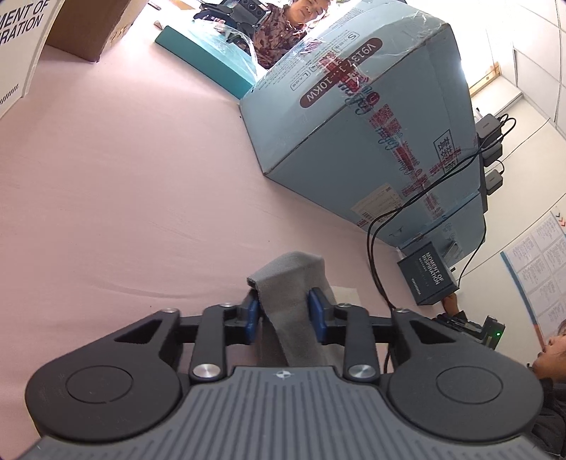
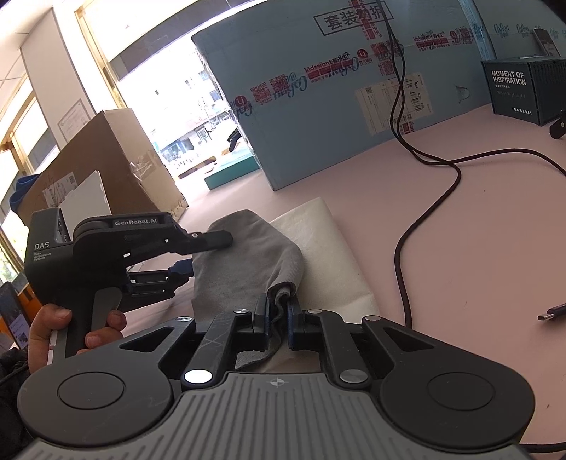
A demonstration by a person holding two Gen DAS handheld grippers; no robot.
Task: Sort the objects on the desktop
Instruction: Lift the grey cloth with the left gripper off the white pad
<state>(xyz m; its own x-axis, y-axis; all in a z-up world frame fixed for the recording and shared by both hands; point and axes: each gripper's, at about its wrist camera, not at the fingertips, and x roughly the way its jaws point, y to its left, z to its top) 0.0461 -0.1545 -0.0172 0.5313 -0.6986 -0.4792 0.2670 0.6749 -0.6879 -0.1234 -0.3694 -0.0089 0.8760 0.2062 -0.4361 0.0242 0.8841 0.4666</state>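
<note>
A grey cloth (image 2: pixel 247 262) lies bunched on a white folded cloth (image 2: pixel 336 254) on the pink tabletop (image 2: pixel 477 247). My right gripper (image 2: pixel 278 315) is shut on a fold at the grey cloth's near edge. My left gripper (image 2: pixel 205 254), held by a hand (image 2: pixel 53 329), clamps the cloth's left edge between its black and blue fingers. In the left wrist view the grey cloth (image 1: pixel 290 279) passes between the blue pads (image 1: pixel 253 311) of the left gripper (image 1: pixel 284 311), touching both. A corner of the white cloth (image 1: pixel 345 293) shows behind it.
A large light-blue carton (image 2: pixel 353 88) stands at the back, with a brown cardboard box (image 2: pixel 106 159) to its left and a small dark box (image 2: pixel 520 92) to its right. Black cables (image 2: pixel 424 212) trail over the table, and a loose plug (image 2: pixel 552 312) lies at the right. People sit beyond the table (image 1: pixel 279 32).
</note>
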